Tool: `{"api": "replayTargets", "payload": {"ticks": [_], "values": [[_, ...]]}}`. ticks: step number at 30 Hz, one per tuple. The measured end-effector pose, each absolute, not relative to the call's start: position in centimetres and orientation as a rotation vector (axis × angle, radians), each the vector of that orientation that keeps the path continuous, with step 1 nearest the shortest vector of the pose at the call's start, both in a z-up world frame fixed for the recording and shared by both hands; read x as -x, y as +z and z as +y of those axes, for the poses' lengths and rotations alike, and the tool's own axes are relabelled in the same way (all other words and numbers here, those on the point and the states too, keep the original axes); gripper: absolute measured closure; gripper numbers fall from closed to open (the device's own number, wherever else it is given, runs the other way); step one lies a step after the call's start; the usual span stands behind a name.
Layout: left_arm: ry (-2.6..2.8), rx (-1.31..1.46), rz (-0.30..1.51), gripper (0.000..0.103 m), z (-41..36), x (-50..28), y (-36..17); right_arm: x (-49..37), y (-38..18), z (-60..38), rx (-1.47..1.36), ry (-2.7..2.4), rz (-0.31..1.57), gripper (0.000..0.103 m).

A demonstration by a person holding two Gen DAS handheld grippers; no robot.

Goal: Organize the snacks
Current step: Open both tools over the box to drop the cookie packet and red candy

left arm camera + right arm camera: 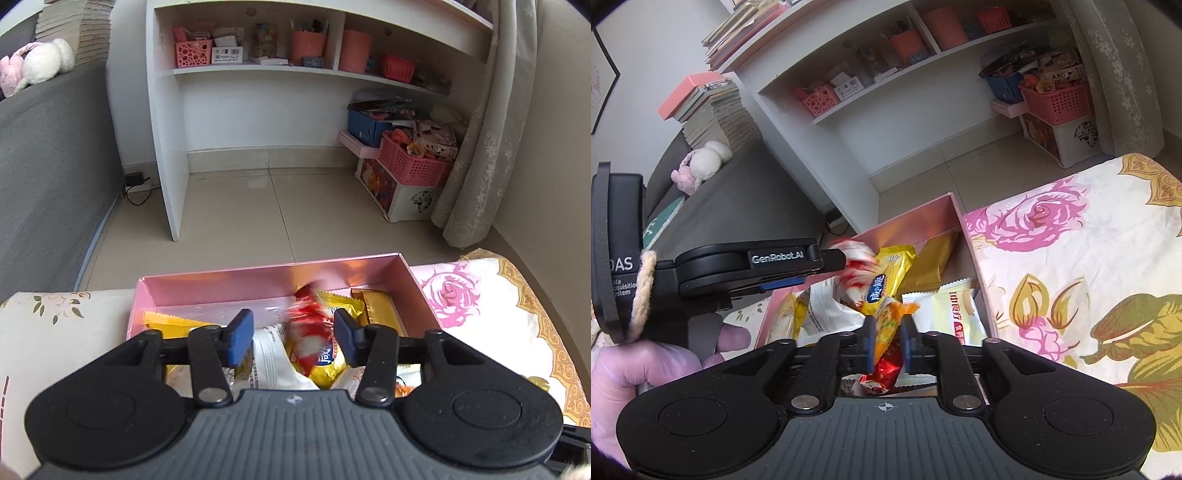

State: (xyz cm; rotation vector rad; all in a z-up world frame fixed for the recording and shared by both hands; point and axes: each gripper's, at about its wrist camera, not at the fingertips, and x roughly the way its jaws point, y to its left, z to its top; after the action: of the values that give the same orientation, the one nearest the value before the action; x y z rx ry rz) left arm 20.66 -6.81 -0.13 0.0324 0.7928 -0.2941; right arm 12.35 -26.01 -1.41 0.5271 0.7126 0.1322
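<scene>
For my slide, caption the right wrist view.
Right gripper straddles an orange snack packet above the pink box of snacks.

The box point(229, 284) is plain pink inside and out. In it lie a red-and-white packet point(308, 328), blurred, a yellow packet point(886, 273) with a blue oval label, a gold packet point(376, 306) at two o'clock from it, a white packet point(273, 358), and a cream packet point(955, 310) with red print. An orange-and-red wrapper point(888, 332) sits between dark blue pads point(870, 339). The cloth point(1071, 258) is cream with pink roses and olive-gold leaves. The tongs point(293, 332) are black with blue pads. The gloved hand point(624, 373) is pale lilac.
</scene>
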Motion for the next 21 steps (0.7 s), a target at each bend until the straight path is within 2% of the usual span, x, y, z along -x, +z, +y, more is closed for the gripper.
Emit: {"api": "replayTargets", "payload": {"ticks": [2,7,10,12,19,21], "values": [[-0.299,-0.035,0.791,0.056,-6.6,-20.5,0.2,-12.1,-1.2,-26.2,-0.523,0.125,0.705,0.072],[-0.312,-0.03,0.782,0.05,-5.5,-19.2,1.3,-11.6,-0.7,-26.7,-0.524,0.113,0.696,0.07],[-0.321,-0.037,0.776,0.048,-5.2,-18.2,1.7,-11.2,-0.1,-26.8,-0.52,0.102,0.691,0.062],[-0.326,-0.035,0.777,0.046,-4.8,-17.5,2.0,-10.7,0.3,-26.9,-0.514,0.09,0.689,0.053],[-0.336,-0.029,0.779,0.04,-3.6,-14.8,2.7,-8.4,2.1,-26.9,-0.468,0.067,0.669,0.039],[-0.339,-0.027,0.781,0.038,-3.3,-14.0,2.8,-7.7,2.6,-26.8,-0.462,0.068,0.661,0.033]]}}
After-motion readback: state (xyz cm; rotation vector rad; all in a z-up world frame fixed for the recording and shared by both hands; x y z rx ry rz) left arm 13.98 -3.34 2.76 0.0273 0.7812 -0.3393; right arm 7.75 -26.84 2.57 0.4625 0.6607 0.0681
